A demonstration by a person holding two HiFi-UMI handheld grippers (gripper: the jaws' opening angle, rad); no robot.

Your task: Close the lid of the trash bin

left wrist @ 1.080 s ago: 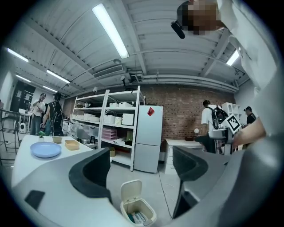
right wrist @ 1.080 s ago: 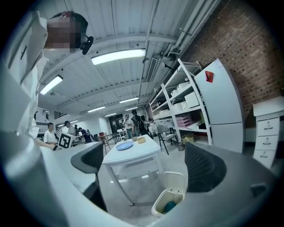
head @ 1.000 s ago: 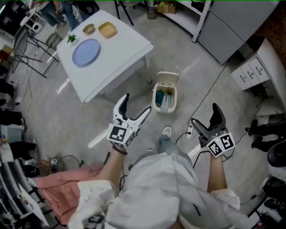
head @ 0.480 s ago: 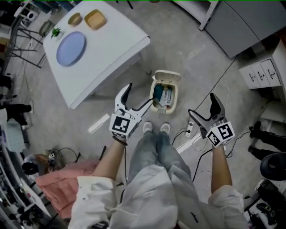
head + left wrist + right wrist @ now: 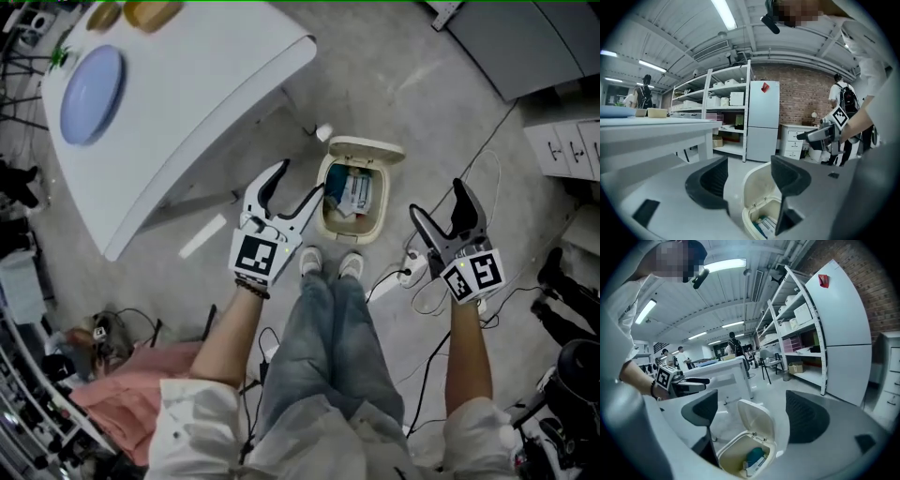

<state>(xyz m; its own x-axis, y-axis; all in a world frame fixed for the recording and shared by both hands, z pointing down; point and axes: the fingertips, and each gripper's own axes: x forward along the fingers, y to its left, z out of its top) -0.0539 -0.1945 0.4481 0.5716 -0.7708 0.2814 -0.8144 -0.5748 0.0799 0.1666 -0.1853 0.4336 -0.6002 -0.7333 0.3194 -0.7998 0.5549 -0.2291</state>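
Note:
A cream trash bin (image 5: 375, 217) stands on the floor just past the person's shoes, with rubbish inside and its lid (image 5: 366, 148) swung up at the far side. My left gripper (image 5: 300, 183) is open at the bin's left rim, and its jaws have just been closing with nothing held between them. My right gripper (image 5: 439, 204) is open to the right of the bin, its jaws also just narrowed and empty. The left gripper view has the upright lid (image 5: 757, 187) beyond the jaws. In the right gripper view the lid (image 5: 757, 420) stands over the open bin (image 5: 736, 460).
A white table (image 5: 187, 141) carrying a blue plate (image 5: 92, 82) stands left of the bin. Cables and a power strip (image 5: 412, 272) lie on the floor by the right gripper. Pink cloth (image 5: 122, 384) lies at lower left. Cabinets (image 5: 562, 150) line the right.
Both grippers have dropped toward the floor and come up on either side of the bin. Their jaws stand narrower than before. The bin looks nearer and larger.

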